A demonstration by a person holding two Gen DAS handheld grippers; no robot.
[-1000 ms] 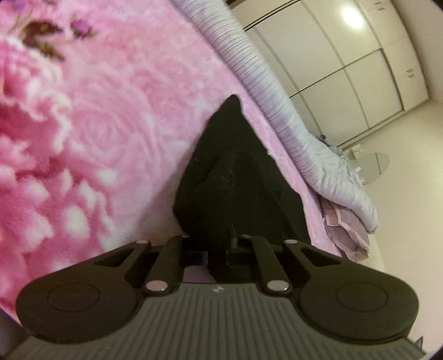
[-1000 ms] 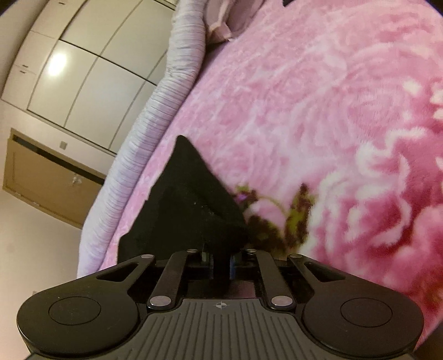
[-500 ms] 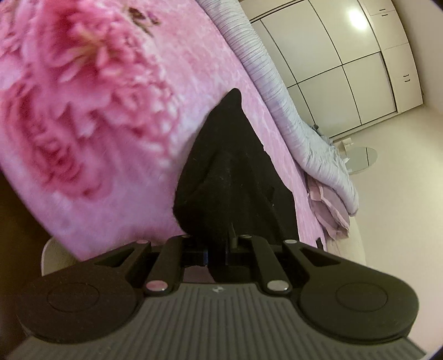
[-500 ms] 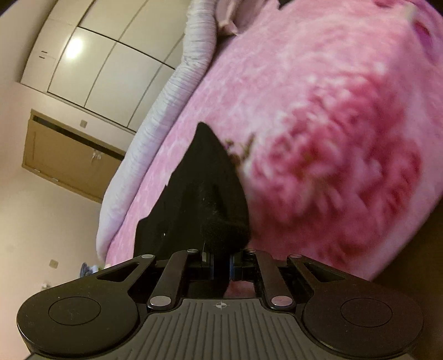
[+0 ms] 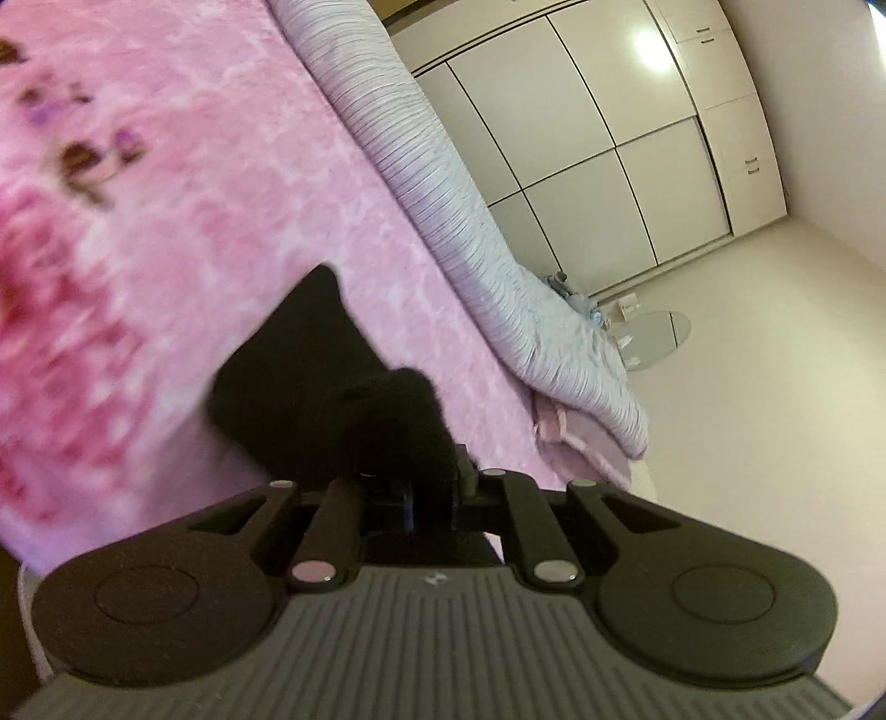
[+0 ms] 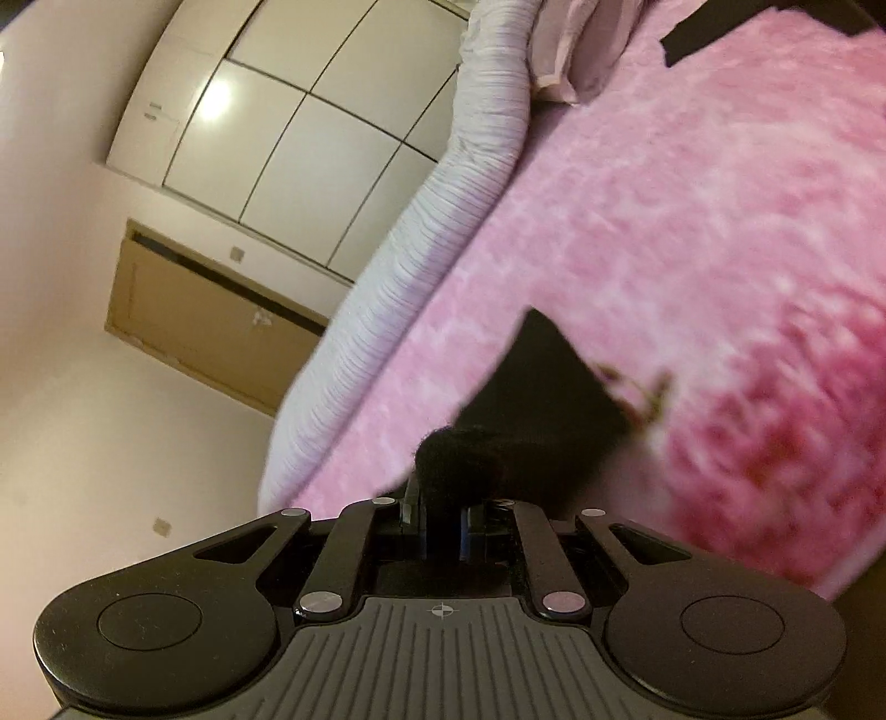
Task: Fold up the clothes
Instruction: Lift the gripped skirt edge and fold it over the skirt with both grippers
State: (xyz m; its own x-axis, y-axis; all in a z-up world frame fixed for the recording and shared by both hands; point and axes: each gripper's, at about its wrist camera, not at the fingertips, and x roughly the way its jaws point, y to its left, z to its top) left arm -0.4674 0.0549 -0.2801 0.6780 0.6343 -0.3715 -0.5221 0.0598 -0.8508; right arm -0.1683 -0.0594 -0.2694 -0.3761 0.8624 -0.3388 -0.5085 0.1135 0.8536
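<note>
**Supervisor:** Report grip status and garment position.

**Operator:** I have the left gripper (image 5: 432,487) nearly closed on a bunched corner of the black soft fabric garment (image 5: 310,376). Its jaws have just been opening slightly, but cloth is between them and the pads appear to press on it. The right gripper (image 6: 443,520) is nearly closed on a second bunched corner of the same garment (image 6: 531,410).

**Supervisor:** Where is the garment relative to the pink floral plush blanket?

**Operator:** It hangs from both grippers above the pink floral plush blanket (image 5: 166,221), its free end drooping toward the blanket. I cannot tell whether that end touches it.

**Supervisor:** Task progress?

**Operator:** Early, in my judgement. The garment is gripped and raised; no finished fold is visible. Remaining: lay it flat on the blanket, fold it over, release. Another dark piece (image 6: 698,33) lies at the blanket's far end, possibly awaiting folding.
</note>
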